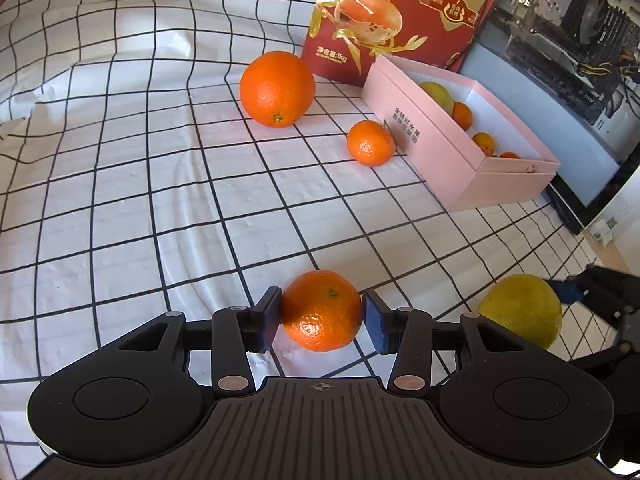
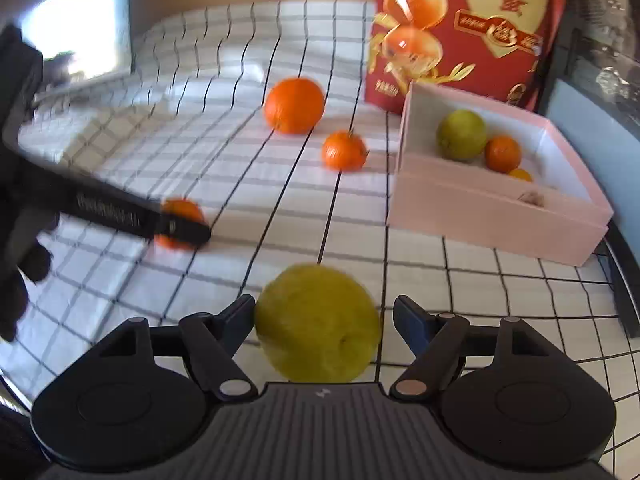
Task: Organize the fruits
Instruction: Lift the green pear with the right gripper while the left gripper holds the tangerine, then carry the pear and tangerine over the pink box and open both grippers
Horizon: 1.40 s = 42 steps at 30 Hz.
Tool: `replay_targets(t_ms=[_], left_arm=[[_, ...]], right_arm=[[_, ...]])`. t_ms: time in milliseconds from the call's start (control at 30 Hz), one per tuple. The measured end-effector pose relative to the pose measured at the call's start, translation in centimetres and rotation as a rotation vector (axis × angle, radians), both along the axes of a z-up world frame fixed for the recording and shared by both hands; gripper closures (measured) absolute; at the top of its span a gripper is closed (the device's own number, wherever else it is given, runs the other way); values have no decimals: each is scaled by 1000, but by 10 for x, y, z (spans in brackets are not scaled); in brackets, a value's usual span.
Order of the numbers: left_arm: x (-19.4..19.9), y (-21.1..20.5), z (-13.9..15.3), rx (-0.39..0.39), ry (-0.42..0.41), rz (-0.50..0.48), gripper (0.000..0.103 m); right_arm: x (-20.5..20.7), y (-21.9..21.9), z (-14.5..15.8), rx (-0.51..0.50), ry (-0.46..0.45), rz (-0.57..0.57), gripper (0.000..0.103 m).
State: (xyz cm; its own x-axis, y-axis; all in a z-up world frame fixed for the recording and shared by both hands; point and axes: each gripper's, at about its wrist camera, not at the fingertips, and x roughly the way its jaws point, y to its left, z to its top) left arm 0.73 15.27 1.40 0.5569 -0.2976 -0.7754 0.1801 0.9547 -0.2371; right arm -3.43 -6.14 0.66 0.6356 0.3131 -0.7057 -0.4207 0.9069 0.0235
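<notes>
Left to right. White cloth w/ black grid lines (image 1: 120, 200) covers the table. Left gripper (image 1: 322, 314) sits low over it, both pads pressed on the sides of a small orange mandarin w/ green stem dot (image 1: 322, 311), so it's clamped. In the right wrist view the same mandarin shows at far left, mostly behind that gripper's black finger.

Further back: big round orange (image 1: 277, 88) resting on the cloth, then a smaller mandarin w/ short stem (image 1: 371, 143) just beside the long wall of the open pink cardboard box (image 1: 448, 152). Box holds a yellow-green round fruit (image 2: 461, 135) at the back w/ a small orange fruit (image 2: 503, 153) touching it; more small orange fruit nearer, partly hidden by the wall. Red printed bag w/ orange pics (image 1: 400, 12) stands behind the box.

Right gripper (image 2: 324, 320): jaws part-open around a yellow-green citrus fruit (image 2: 318, 322). Left pad at its skin, right pad clearly apart w/ a gap, so no grip. View is blurred.
</notes>
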Motion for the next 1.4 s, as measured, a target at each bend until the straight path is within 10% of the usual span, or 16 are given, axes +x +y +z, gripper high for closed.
replay_targets(t_ms=[567,1067,1400], left_arm=[[-4,-15,1,131,-1,-69,54],[-10,-21,3,69,-41,43,56],[74,-96,124,-113,-315,-61,55]], right_arm=[[-1,-1,-6,8,35,-5,37],[-7,-15,-5,39,39,-12,40],[53,-83,89,25,-264,-112,40]])
